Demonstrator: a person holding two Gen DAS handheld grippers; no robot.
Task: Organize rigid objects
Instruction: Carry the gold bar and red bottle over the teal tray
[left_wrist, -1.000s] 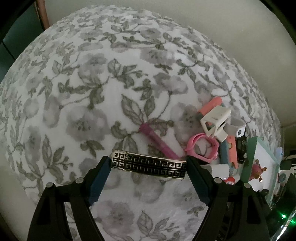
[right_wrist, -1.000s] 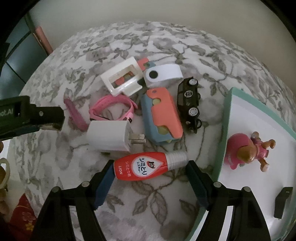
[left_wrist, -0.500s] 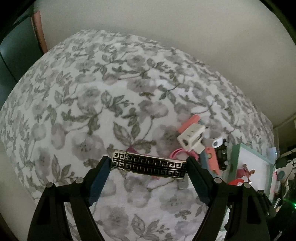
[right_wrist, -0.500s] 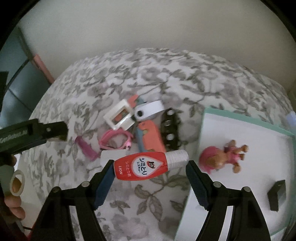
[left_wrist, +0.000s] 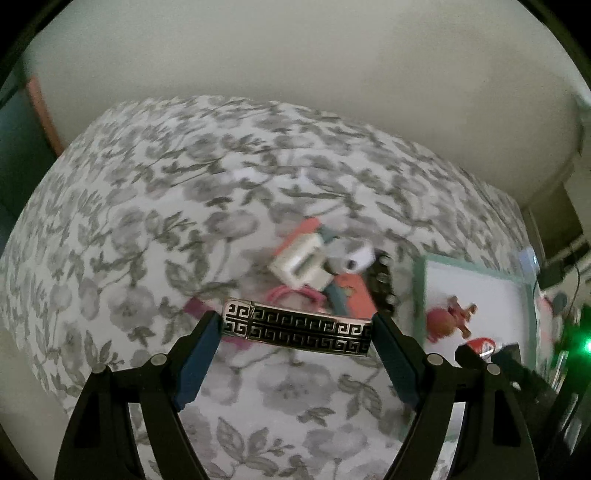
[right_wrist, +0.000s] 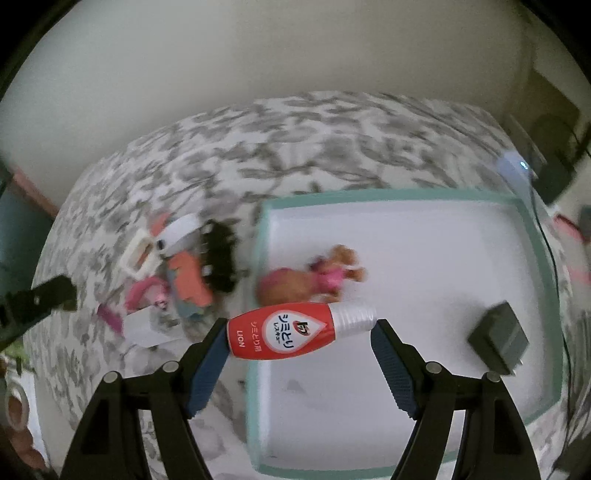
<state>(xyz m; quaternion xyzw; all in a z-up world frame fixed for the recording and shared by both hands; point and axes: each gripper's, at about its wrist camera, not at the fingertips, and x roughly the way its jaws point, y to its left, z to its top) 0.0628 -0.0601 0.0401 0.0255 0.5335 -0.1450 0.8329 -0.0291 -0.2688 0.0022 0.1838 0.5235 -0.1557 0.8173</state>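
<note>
My left gripper (left_wrist: 297, 328) is shut on a black and silver patterned bar (left_wrist: 297, 328), held above the floral cloth (left_wrist: 147, 229). My right gripper (right_wrist: 301, 334) is shut on a small red bottle with a white cap (right_wrist: 291, 334), held above the left edge of the teal-rimmed white tray (right_wrist: 533, 236). The tray holds a pink toy figure (right_wrist: 310, 280) and a dark grey block (right_wrist: 498, 341). The tray also shows in the left wrist view (left_wrist: 419, 288).
A pile of small objects lies left of the tray: a white frame (right_wrist: 138, 254), a black toy car (right_wrist: 219, 254), a coral and blue case (right_wrist: 188, 284), a pink band (right_wrist: 147, 295), a white charger (right_wrist: 147, 330). The wall (right_wrist: 295, 55) is behind.
Both grippers have risen from the cloth with their objects. The right gripper has carried the red bottle rightward over the tray's left edge. The left view has pulled back and turned toward the tray.
</note>
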